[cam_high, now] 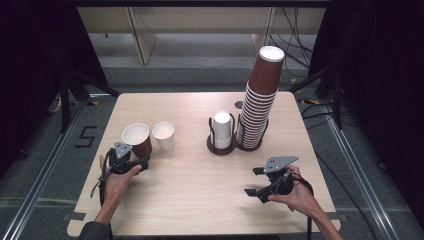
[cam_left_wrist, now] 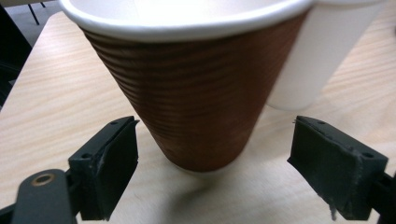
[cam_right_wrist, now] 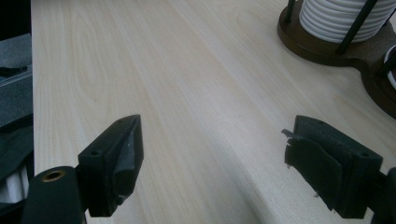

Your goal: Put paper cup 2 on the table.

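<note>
Here, left gripper (cam_left_wrist: 212, 172), jaws apart, straddles the brown cup (cam_left_wrist: 187, 93) without touching; a white cup (cam_left_wrist: 322, 56) stands just beside it. Closing off-centre could tip the brown cup into its neighbour. Right gripper (cam_right_wrist: 212, 172), jaws apart, rests over bare desk (cam_right_wrist: 187, 93).

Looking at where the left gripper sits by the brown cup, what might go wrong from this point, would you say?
1. The left gripper has open jaws flanking the brown cup near its narrow base; a low squeeze might tip or crush it.
2. The white cup stands right beside it, so a jaw could knock it.
3. The tall brown cup stack already leans; a bump to the table may topple it.
</note>
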Demonstrator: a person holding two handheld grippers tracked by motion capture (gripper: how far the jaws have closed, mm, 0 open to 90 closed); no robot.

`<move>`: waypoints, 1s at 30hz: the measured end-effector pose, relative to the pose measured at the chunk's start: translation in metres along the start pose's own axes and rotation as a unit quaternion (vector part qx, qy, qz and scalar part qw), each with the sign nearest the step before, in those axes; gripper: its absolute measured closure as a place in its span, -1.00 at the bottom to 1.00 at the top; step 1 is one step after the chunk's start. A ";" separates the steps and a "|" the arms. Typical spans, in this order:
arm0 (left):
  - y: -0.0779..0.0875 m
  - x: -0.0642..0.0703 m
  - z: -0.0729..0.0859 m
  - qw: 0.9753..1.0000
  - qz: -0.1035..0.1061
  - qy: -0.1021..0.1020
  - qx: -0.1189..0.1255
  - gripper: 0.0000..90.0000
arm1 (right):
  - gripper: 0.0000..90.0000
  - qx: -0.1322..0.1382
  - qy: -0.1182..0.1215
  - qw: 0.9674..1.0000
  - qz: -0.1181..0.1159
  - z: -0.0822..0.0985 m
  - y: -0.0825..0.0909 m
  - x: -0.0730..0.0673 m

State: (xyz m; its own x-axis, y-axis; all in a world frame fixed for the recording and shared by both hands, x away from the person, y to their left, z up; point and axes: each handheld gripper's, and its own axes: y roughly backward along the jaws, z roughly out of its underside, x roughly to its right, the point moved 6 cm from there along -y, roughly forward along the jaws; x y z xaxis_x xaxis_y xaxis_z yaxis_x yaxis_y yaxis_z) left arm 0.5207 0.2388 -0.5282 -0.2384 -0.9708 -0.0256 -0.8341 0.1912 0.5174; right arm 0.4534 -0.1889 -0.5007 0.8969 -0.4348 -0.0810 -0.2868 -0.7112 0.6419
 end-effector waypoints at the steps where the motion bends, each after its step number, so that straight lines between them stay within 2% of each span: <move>1: 0.001 0.002 0.000 1.000 0.002 -0.004 0.001 -0.67 | -0.59 0.000 -0.002 1.000 0.001 0.000 0.000 0.000; 6: 0.011 0.011 0.001 1.000 0.007 0.001 0.002 -0.67 | -0.58 0.002 -0.003 1.000 0.004 0.001 0.001 0.001; 8: 0.018 0.016 0.001 1.000 0.008 0.002 0.007 -0.67 | -0.59 0.000 -0.016 1.000 0.001 0.002 0.002 -0.001; 17: 0.036 0.031 0.001 1.000 0.018 0.004 0.021 -0.68 | -0.60 0.008 -0.013 1.000 0.003 0.002 0.003 -0.002; 18: 0.038 0.034 0.001 0.999 0.023 0.008 0.023 -0.67 | -0.60 0.004 -0.025 1.000 0.001 0.003 0.004 -0.004; 21: 0.043 0.041 0.002 0.999 0.034 0.015 0.030 -0.67 | -0.61 0.004 -0.017 1.000 0.001 0.003 0.004 -0.004; 23: 0.046 0.047 0.002 0.999 0.041 0.012 0.034 -0.67 | -0.61 0.009 -0.004 1.000 0.006 0.002 0.003 -0.003; 24: 0.049 0.052 0.002 0.998 0.043 0.009 0.038 -0.68 | -0.61 0.008 -0.011 1.000 0.002 0.002 0.003 -0.005; 28: 0.052 0.059 0.002 0.998 0.053 0.005 0.041 -0.68 | -0.61 0.008 -0.011 1.000 0.001 0.002 0.004 -0.006; 30: 0.055 0.066 0.002 0.997 0.064 0.004 0.042 -0.68 | -0.61 0.010 -0.010 1.000 0.002 0.002 0.004 -0.006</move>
State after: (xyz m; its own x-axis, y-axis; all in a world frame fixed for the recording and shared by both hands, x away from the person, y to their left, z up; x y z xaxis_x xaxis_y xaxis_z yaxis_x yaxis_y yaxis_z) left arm 0.4581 0.1856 -0.5031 -0.3415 -0.9389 0.0422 -0.8363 0.3240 0.4423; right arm 0.4463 -0.1904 -0.4990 0.8891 -0.4478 -0.0943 -0.2967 -0.7209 0.6263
